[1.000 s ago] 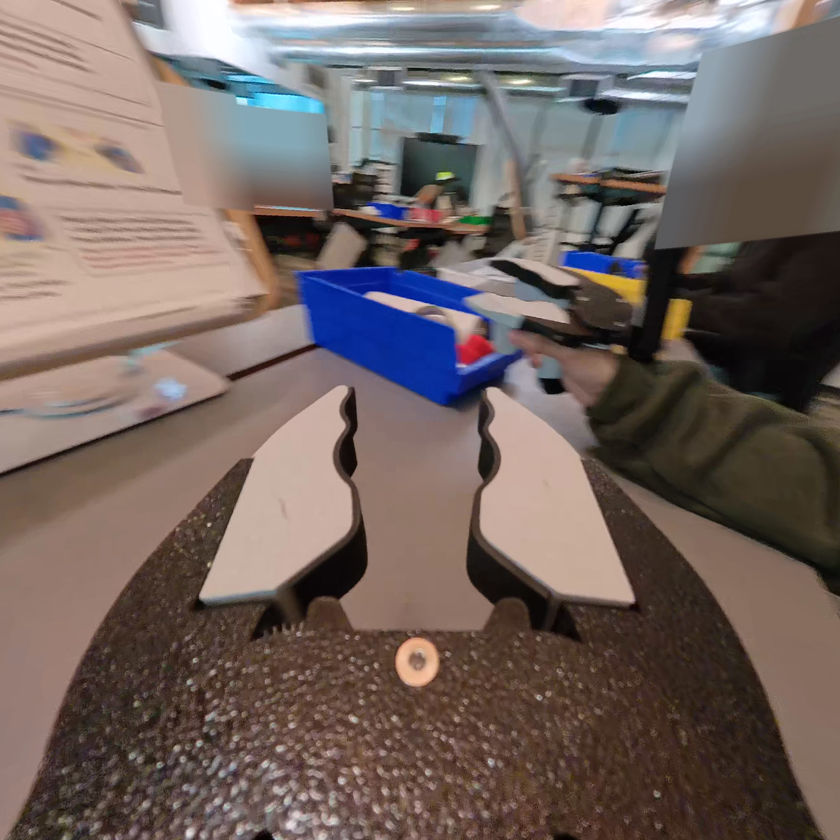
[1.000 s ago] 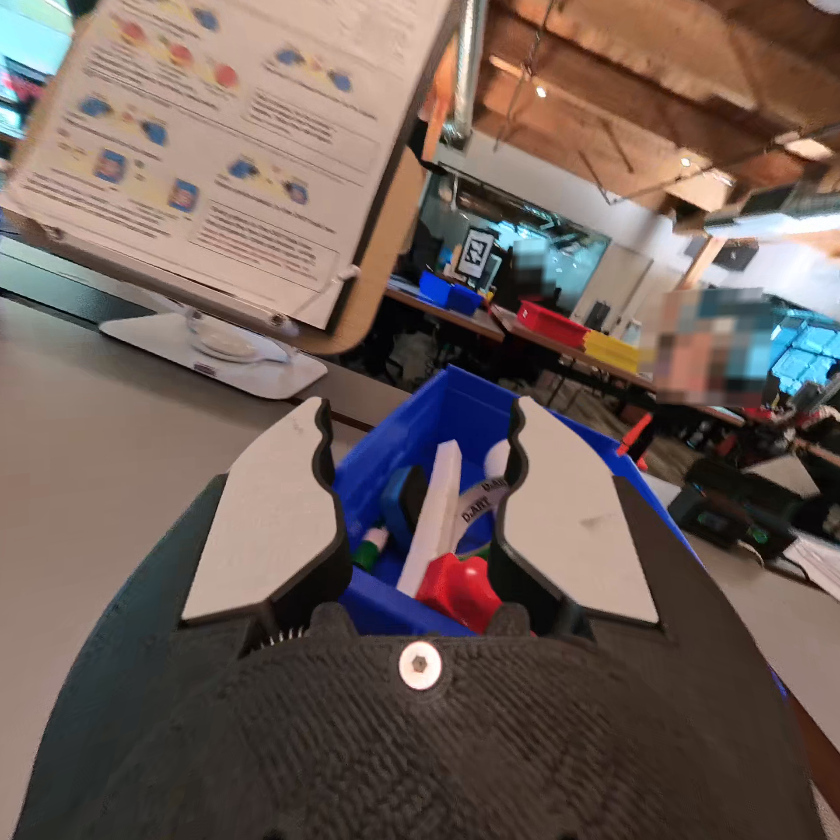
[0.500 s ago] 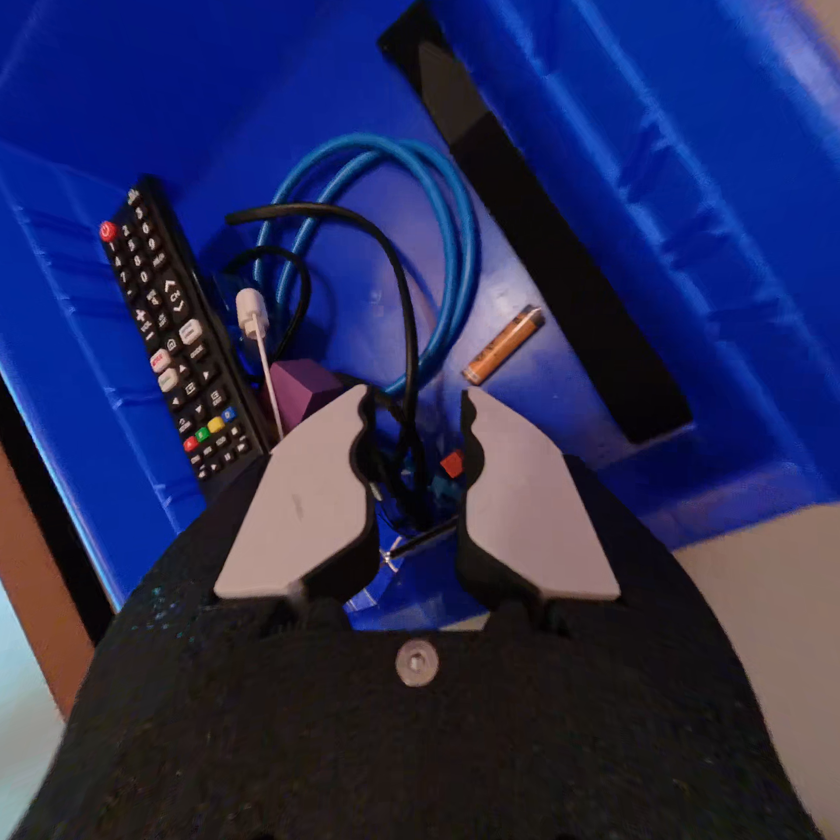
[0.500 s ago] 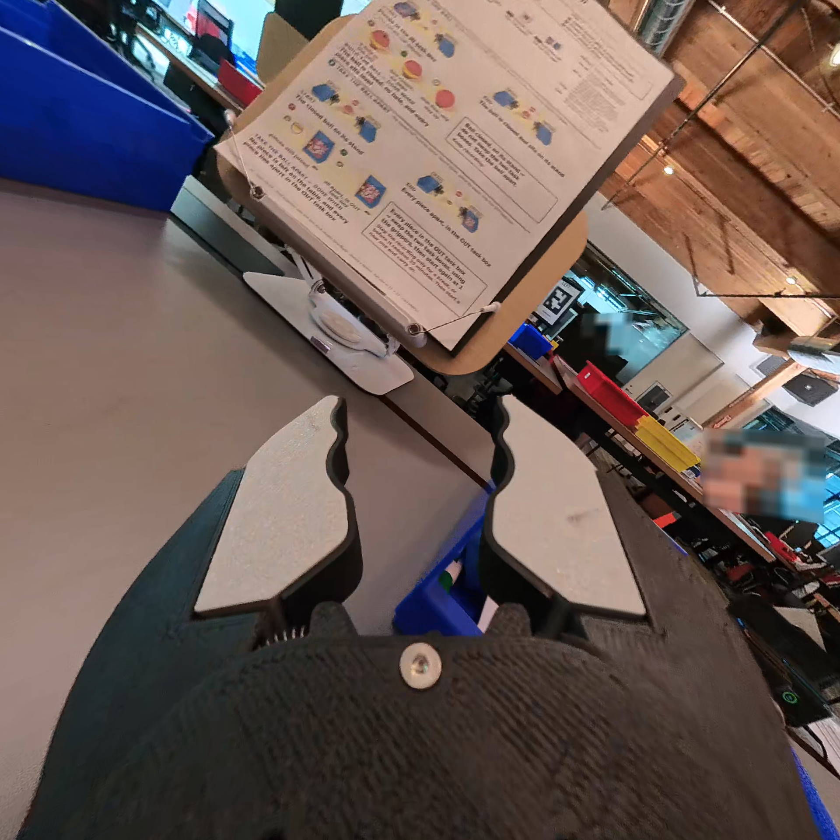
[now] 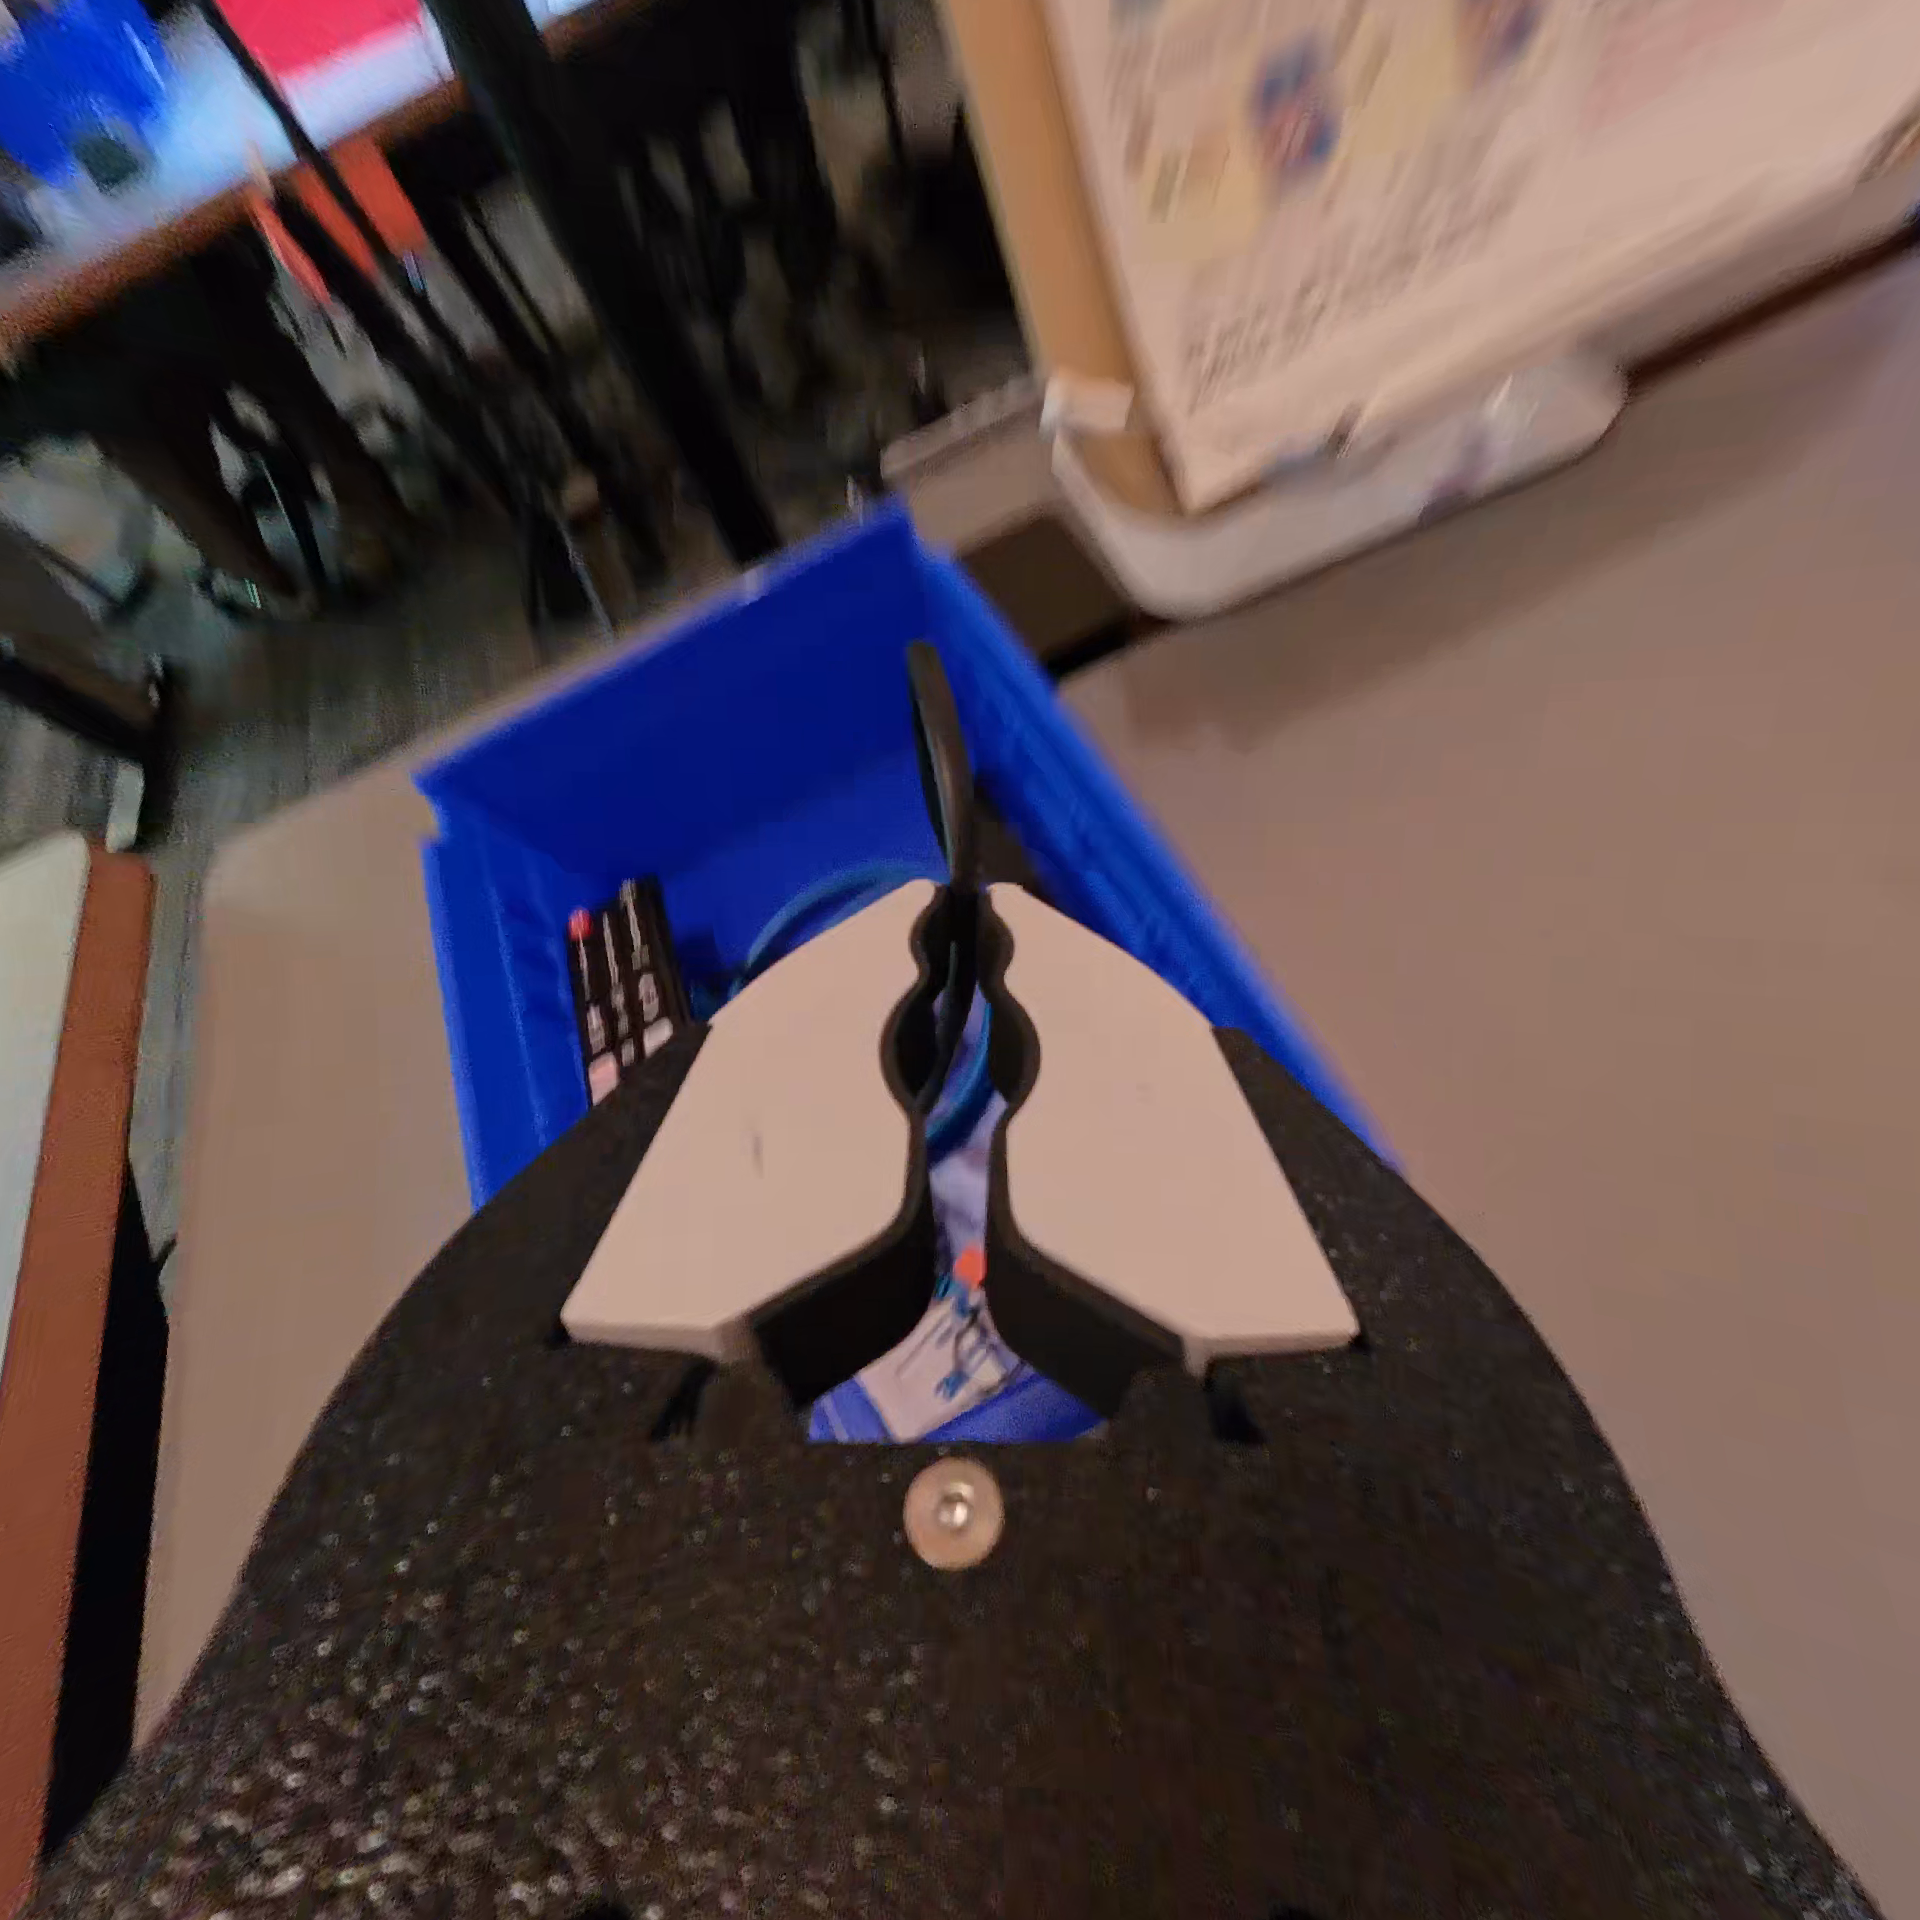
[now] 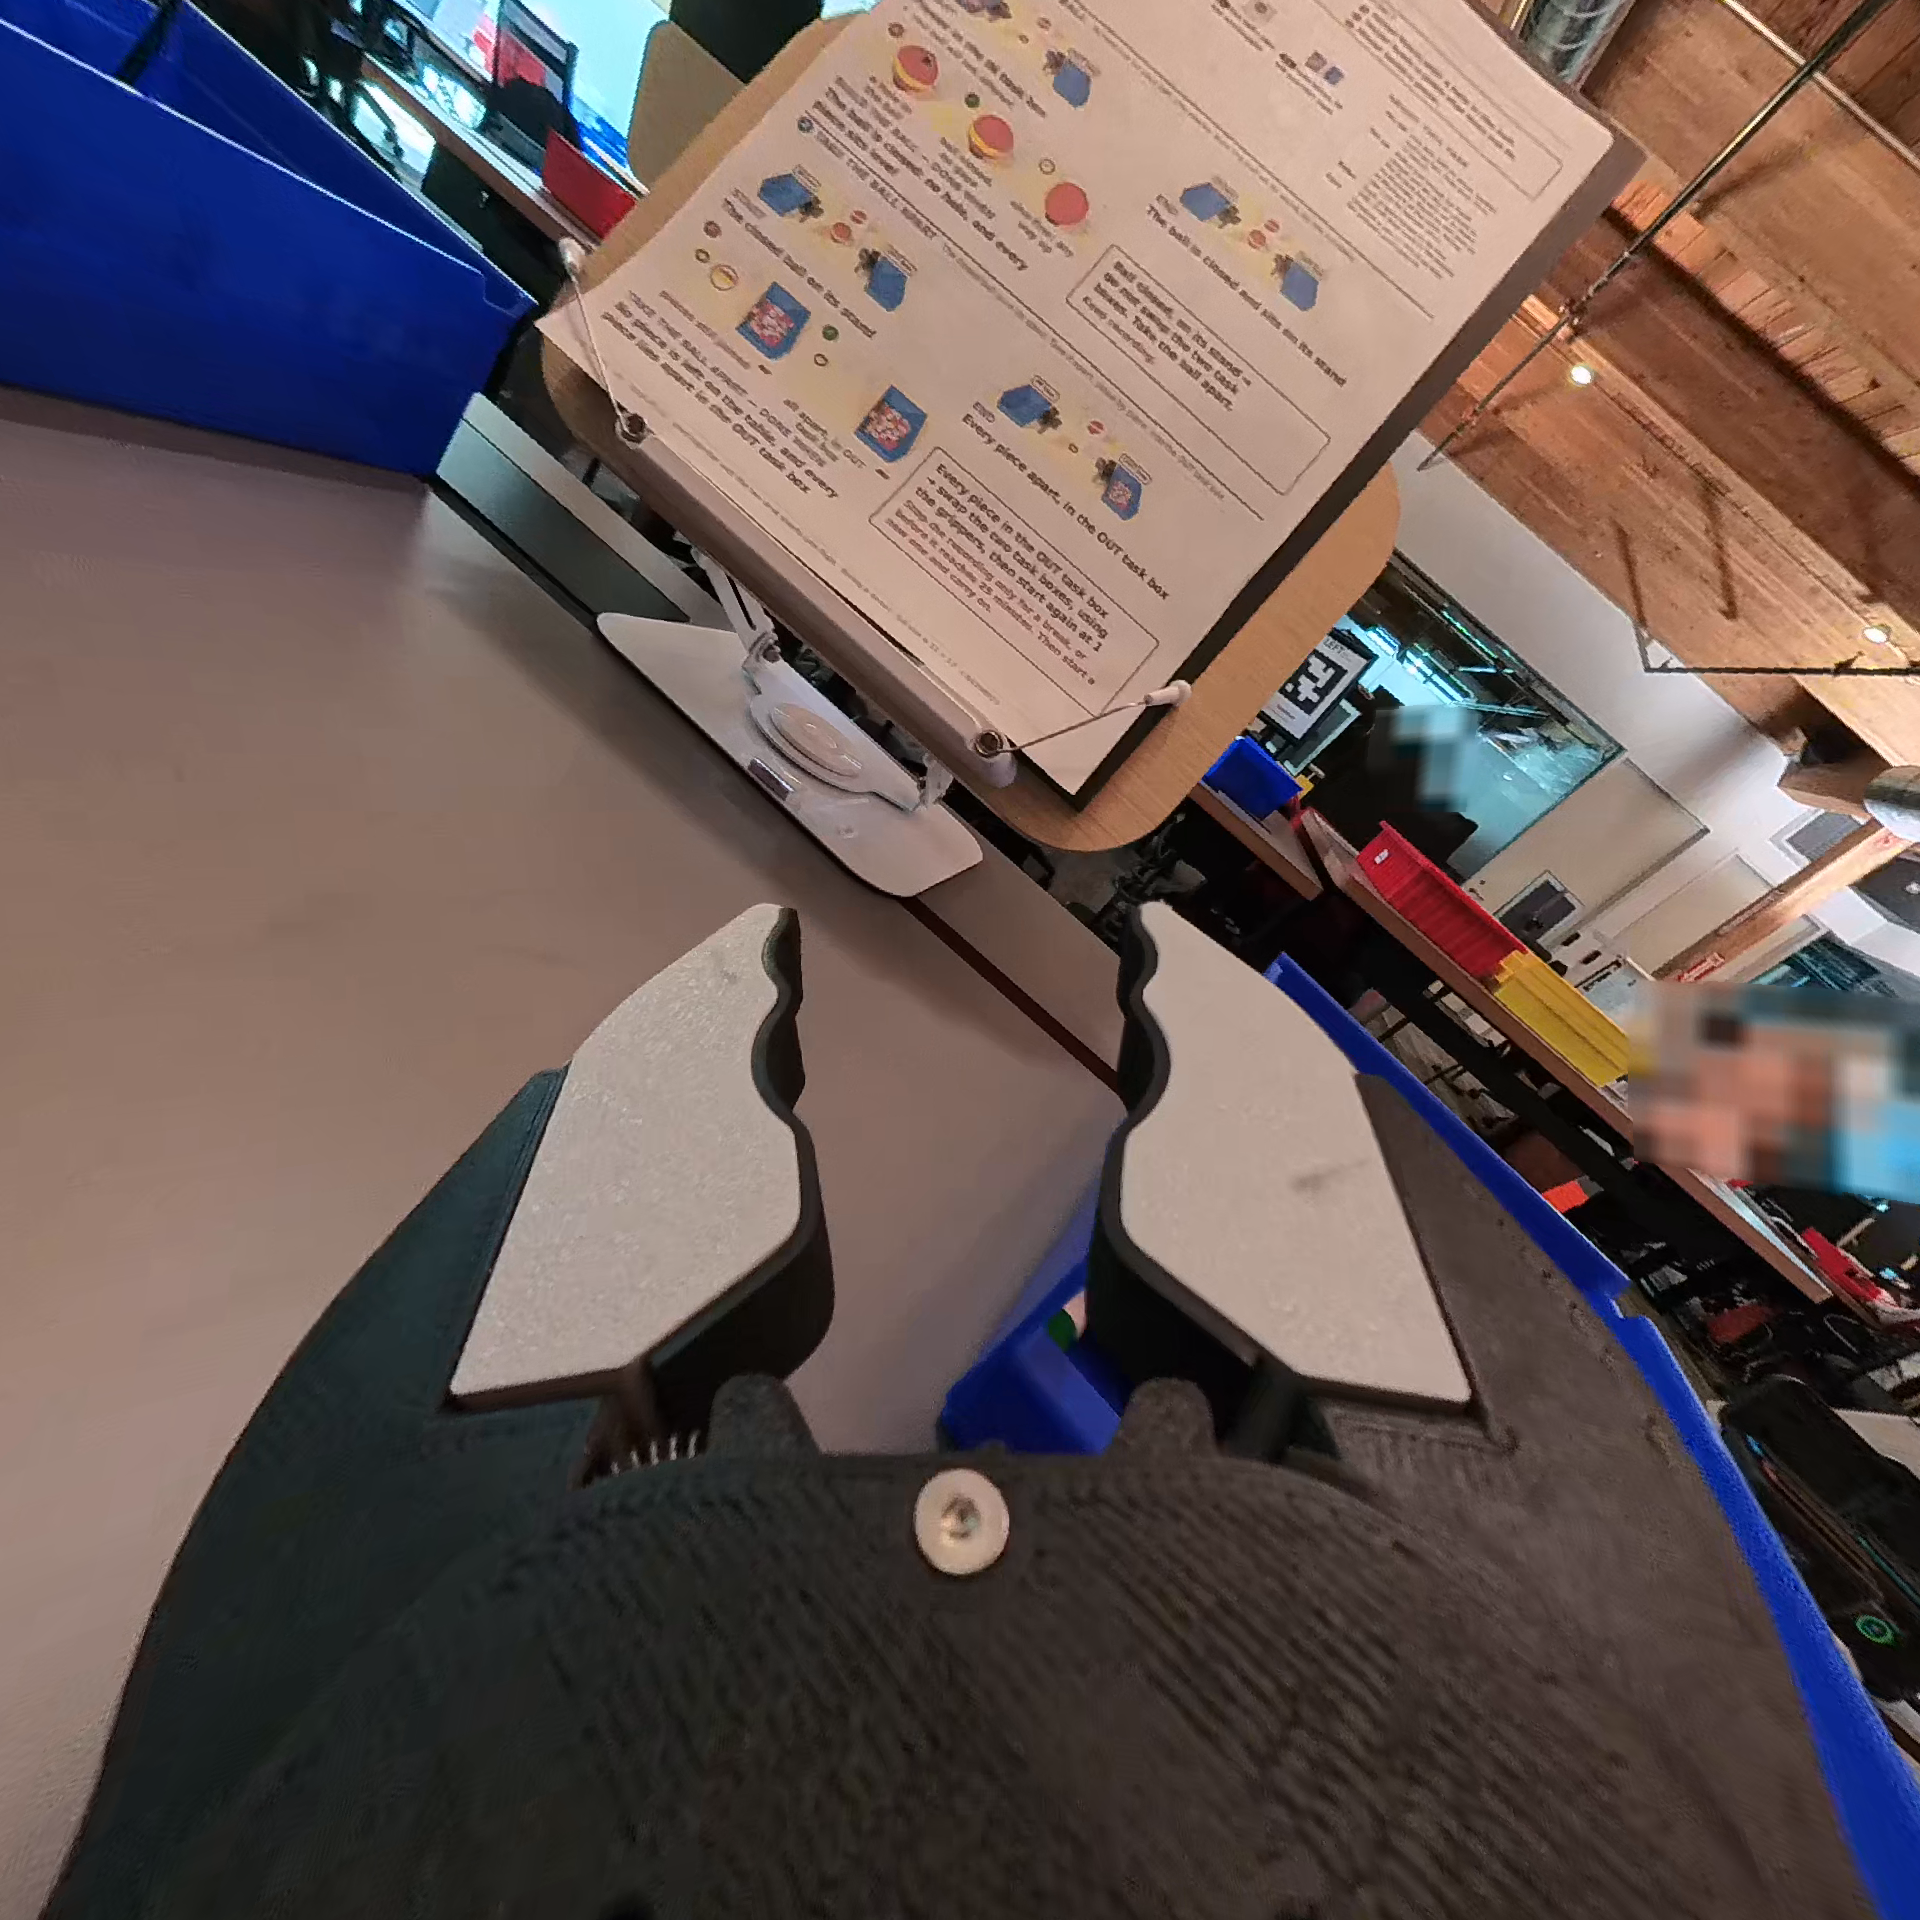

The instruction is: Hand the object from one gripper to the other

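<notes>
**A:** Since the handover turns on how the black cable [image 5: 943,748] sits, where is it exactly?

**B:** It is pinched at the very tips of the left claw [image 5: 963,904], which is clenched on it. A loop of it stands up past the tips, thin edge toward the camera, its long axis running on ahead along the fingers. It hangs above the blue bin [image 5: 665,748], over the bin's right half.

**A:** What else lies in that bin?

**B:** A black remote [image 5: 621,987] along its left wall and a coil of blue cable [image 5: 800,920] under the claw. The frame is blurred, so I would not say whether the black cable's lower end has left the bin.

**A:** And the right claw [image 6: 961,940]?

**B:** Released, fingers spread, nothing between them. It points over the grey surface [image 6: 312,779] toward the document stand [image 6: 1039,364], with a blue bin's rim [image 6: 1538,1226] at its right side. Neither wrist view shows the other claw, so I cannot tell how far apart they are.

**A:** So what does the coming move call for?

**B:** My judgement: the free loop beyond the left tips is the only part on offer, so the right claw should meet it across its thin edge. A limp cable may sag or swing.
</notes>
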